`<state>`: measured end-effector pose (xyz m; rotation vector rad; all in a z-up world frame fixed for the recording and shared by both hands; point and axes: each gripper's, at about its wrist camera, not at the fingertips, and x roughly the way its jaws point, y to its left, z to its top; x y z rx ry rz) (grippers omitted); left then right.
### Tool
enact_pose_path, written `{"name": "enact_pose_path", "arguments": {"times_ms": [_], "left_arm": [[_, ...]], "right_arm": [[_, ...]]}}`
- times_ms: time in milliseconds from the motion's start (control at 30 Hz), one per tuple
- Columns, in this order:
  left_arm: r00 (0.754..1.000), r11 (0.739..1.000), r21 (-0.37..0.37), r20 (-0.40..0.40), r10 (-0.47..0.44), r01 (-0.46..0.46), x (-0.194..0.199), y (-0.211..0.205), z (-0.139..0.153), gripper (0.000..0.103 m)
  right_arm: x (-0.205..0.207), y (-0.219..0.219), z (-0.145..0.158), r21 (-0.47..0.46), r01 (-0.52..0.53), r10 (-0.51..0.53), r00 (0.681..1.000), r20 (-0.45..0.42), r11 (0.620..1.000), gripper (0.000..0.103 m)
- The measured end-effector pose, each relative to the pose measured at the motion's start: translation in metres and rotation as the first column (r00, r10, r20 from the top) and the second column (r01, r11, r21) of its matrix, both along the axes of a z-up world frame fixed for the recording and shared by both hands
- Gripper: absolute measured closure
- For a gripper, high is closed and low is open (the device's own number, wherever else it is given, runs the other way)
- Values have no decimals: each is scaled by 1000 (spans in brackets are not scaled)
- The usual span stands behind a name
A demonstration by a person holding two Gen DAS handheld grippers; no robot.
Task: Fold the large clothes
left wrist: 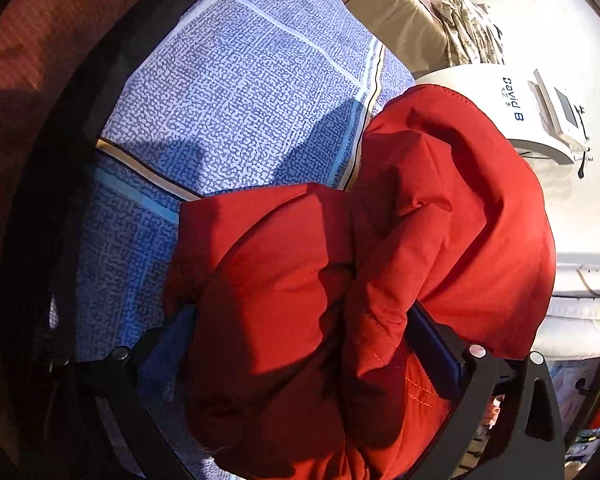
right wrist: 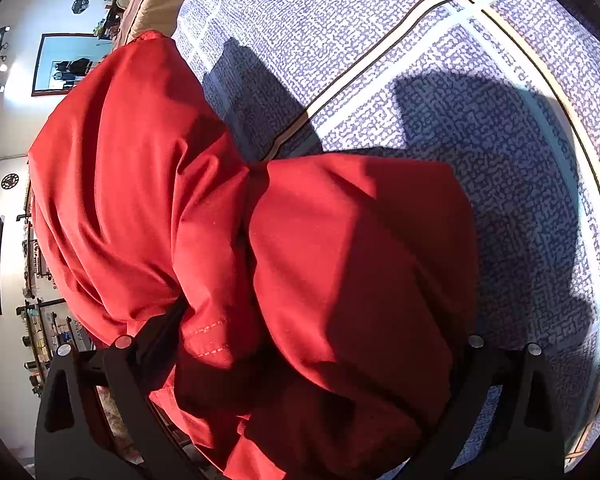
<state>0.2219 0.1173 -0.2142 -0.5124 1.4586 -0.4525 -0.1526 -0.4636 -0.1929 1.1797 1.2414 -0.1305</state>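
Ahead of and beneath both grippers spreads a bed under a blue-and-white maze-print bedspread with cream and dark stripes. Bunched right at the gripper tips, lifted above that bedspread, hangs the bulky red padded jacket of smooth woven cloth, puffed into 2 fat lobes with stitched seams showing near the fingers.

The left gripper is clamped on a thick wad of the jacket, cloth swelling out between its 2 fingers. The right gripper grips another wad likewise.

The risk, as I judge it: the padding is slick and springy, so a bite on such a fat bundle could slip, dropping 1 side and skewing the fold. Gathered layers may also trap a sleeve inside, leaving a lumpy result.
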Motion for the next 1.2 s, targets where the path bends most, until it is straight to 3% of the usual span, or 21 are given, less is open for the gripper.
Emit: {"name": "enact_pose_path", "arguments": {"times_ms": [167,267,433,600,767,967,1067,1200], "left_arm": [[1000,998,65,12,-3,2,1,-14,7,5],[1000,996,93,23,1,-3,1,-19,16,12],[997,993,114,72,-16,8,-7,-23,40,45],[988,991,122,138,-71,54,-16,-26,78,63],[969,985,134,203,-137,111,-25,-34,116,68],[953,975,134,222,-206,180,-33,-36,146,70],[925,960,140,265,-272,243,-29,-52,166,72],[857,916,178,325,-399,359,-14,-101,202,74]], "right_arm": [[-2,2,2,-16,22,-21,1000,16,1000,6],[-6,3,7,-28,37,-37,999,31,999,15],[-11,8,25,-67,58,-54,997,50,996,44],[-19,20,54,-122,56,-47,996,73,991,60],[-32,39,84,-169,38,-22,995,98,985,66],[-66,63,119,-200,58,-34,992,122,978,69],[-88,75,136,-191,103,-75,986,149,976,71],[-102,81,165,-215,123,-80,977,196,969,74]]}}
